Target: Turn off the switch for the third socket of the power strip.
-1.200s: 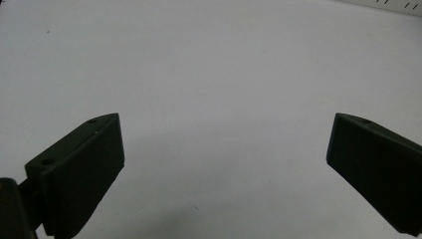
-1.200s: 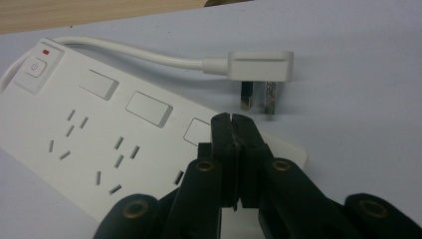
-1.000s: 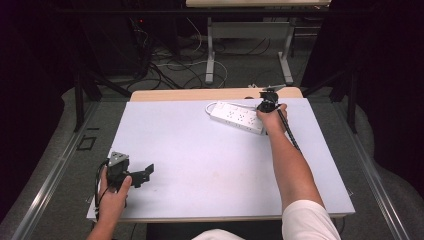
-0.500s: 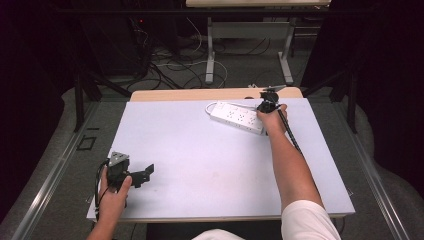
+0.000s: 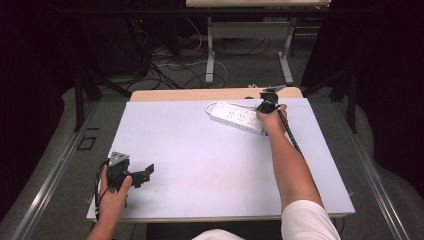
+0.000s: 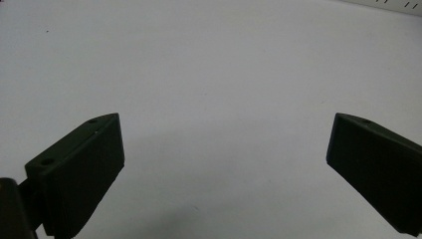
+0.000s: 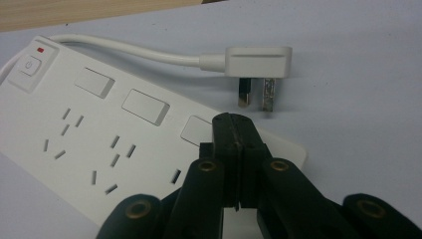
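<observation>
Right gripper [image 7: 234, 124] closed, empty, tips over white plastic power strip [image 7: 104, 144].
Left gripper [image 6: 224, 149] wide open above matte pale tabletop [image 6: 209, 64].

L hand [image 5: 114, 192] near table's near-left corner, fist wrapped round left gripper [image 5: 144, 172]; jaws point right across the surface, spread wide, nothing btwn pads [image 6: 82, 164]. L forearm short, enters from bottom edge. R arm stretched fwd, nearly straight, white sleeve at shoulder, bare forearm. R hand [image 5: 272, 117] at far side, gripping right gripper [image 7: 239, 132]; tips angled down, jaws pressed flat together, no gap, nothing btwn them. Cable trails back along R forearm.
</observation>
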`<state>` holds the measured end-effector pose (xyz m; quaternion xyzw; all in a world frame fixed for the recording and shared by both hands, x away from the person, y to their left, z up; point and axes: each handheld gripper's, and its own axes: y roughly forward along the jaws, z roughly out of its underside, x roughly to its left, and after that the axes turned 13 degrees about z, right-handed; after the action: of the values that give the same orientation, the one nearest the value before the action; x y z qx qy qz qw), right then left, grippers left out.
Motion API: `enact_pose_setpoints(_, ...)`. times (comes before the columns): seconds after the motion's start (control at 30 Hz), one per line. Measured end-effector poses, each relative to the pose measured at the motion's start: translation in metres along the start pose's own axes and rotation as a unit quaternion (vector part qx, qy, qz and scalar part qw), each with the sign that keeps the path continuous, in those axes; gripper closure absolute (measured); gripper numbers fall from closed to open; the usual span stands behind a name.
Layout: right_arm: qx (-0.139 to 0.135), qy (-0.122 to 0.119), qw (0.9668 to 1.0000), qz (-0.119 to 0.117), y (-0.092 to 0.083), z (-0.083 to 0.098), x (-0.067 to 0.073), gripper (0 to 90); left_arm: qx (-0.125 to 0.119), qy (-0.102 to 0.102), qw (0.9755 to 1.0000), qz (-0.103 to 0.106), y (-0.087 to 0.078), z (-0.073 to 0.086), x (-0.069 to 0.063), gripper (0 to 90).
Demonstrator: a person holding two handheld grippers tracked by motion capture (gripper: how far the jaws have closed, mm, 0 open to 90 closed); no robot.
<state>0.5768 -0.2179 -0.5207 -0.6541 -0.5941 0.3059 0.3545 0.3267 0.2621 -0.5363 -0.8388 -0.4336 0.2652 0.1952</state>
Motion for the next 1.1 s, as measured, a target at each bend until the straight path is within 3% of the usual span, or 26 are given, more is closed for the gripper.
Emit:
enact_pose_setpoints(0.33,-0.006,-0.001,1.0000,0.007,0.000,0.000,0.002,90.0,0.002,0.001,1.0000,0.000,0.000,0.000,0.000,1.9)
enact_pose_setpoints(1.1,-0.035,-0.008,0.9993,-0.010,-0.013,-0.005,0.000,74.7,-0.003,-0.007,1.0000,-0.002,0.000,0.001,0.000,1.9)
